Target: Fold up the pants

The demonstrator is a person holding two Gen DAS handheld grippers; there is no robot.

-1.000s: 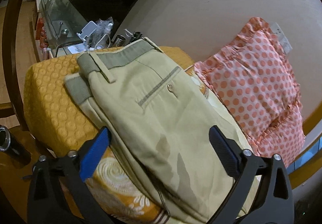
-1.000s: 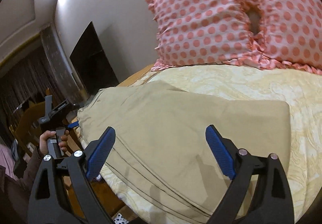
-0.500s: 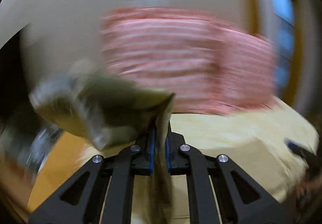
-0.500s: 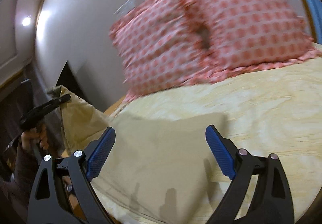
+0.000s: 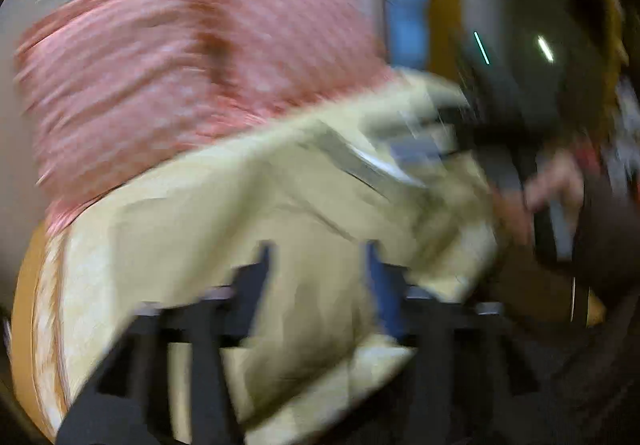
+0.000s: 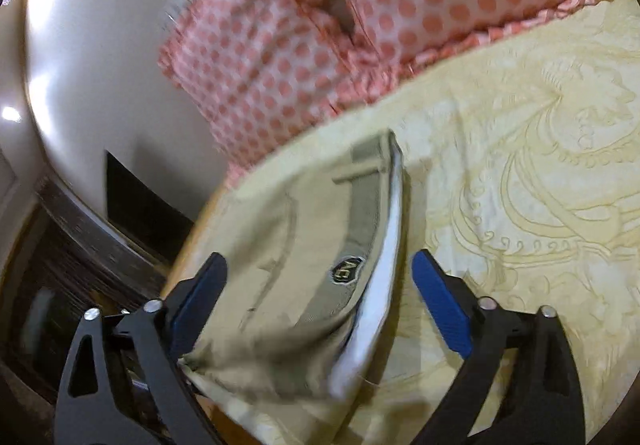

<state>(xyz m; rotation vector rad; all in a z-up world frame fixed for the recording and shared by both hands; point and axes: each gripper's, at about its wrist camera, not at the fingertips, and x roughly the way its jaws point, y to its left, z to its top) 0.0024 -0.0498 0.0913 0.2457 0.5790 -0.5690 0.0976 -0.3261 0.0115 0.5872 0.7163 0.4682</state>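
Note:
The beige pants (image 6: 304, 245) lie folded over on the pale yellow bedspread (image 6: 520, 165), waistband and inner label facing up. My right gripper (image 6: 320, 285) is open, its blue pads on either side of the waistband end. In the blurred left wrist view the pants (image 5: 320, 205) spread in front of my left gripper (image 5: 320, 265), whose jaws stand partly apart with cloth between or under them; I cannot tell if it touches. The other hand and gripper (image 5: 552, 197) show at the right.
Two pink polka-dot pillows (image 6: 360, 5) lean on the wall at the head of the bed. The bed's wooden edge (image 6: 192, 237) and a dark floor lie to the left of the pants. A window (image 5: 404, 5) shows behind.
The left gripper, shut on the waistband half a second ago, has swung it across the bed and its jaws have come apart. The waistband now lies between the right gripper's fingers.

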